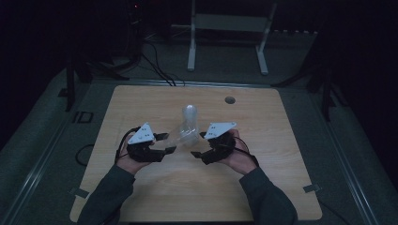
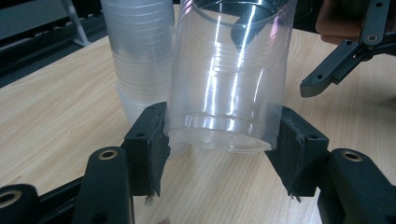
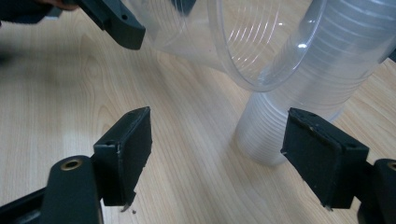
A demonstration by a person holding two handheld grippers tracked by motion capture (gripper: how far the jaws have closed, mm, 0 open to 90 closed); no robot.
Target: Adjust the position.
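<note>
A dim room is surrounding the pale wooden table (image 1: 155,187). The left gripper (image 2: 219,140) is clamping a clear plastic cup (image 2: 229,74) by its base, tilted beside the upright stack of cups (image 1: 189,115). The right gripper (image 3: 215,154) is hovering with jaws wide and empty. It is best keeping the squeeze gentle and the cup's mouth clear of the stack.

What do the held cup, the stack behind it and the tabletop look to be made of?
Cup: clear glossy plastic, probably; see-through with bright streaks. Stack of cups: the same thin plastic, cloudy where the ribbed walls overlap. Table: pale wood grain, matte, perhaps laminate.
</note>
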